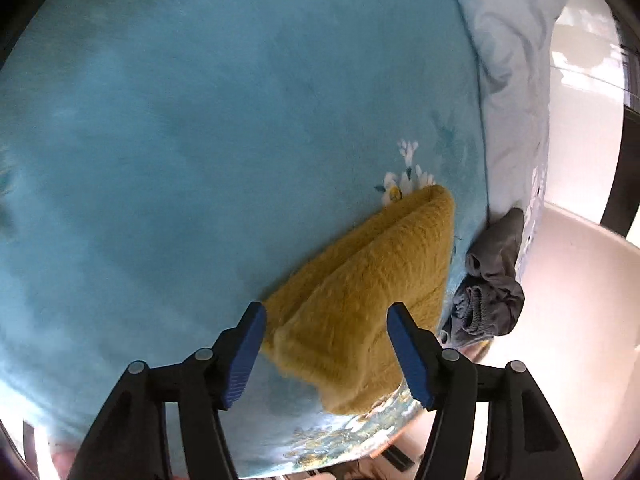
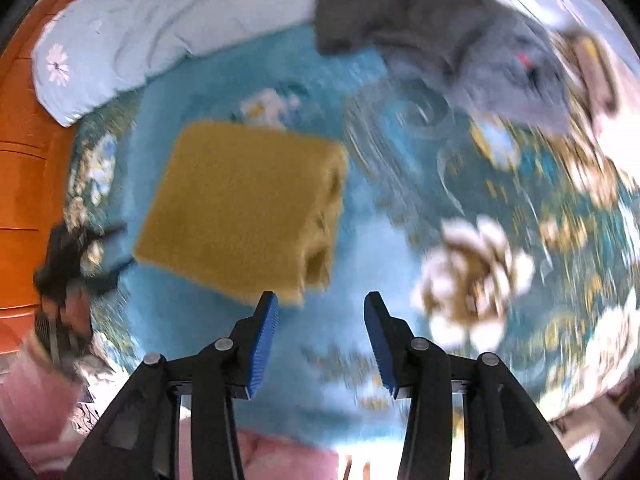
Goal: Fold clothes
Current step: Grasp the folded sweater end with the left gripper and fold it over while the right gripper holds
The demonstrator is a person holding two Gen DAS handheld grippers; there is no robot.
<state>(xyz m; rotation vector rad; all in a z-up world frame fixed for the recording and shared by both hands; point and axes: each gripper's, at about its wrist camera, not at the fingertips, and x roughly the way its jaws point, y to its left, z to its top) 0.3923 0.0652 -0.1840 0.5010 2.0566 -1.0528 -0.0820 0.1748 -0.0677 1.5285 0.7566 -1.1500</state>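
A folded mustard-yellow fuzzy garment lies on a blue floral bedspread. My left gripper is open and empty, hovering over the garment's near end. In the right wrist view the same yellow garment lies flat as a neat rectangle. My right gripper is open and empty, just in front of the garment's near right corner, above the bedspread. A crumpled grey garment lies by the bed's edge; it also shows at the top of the right wrist view, blurred.
A pale blue pillow or quilt runs along the bed's far side, also seen in the right wrist view. An orange wooden surface is at left. The other gripper, dark and blurred, shows at the left edge. White floor lies beyond the bed.
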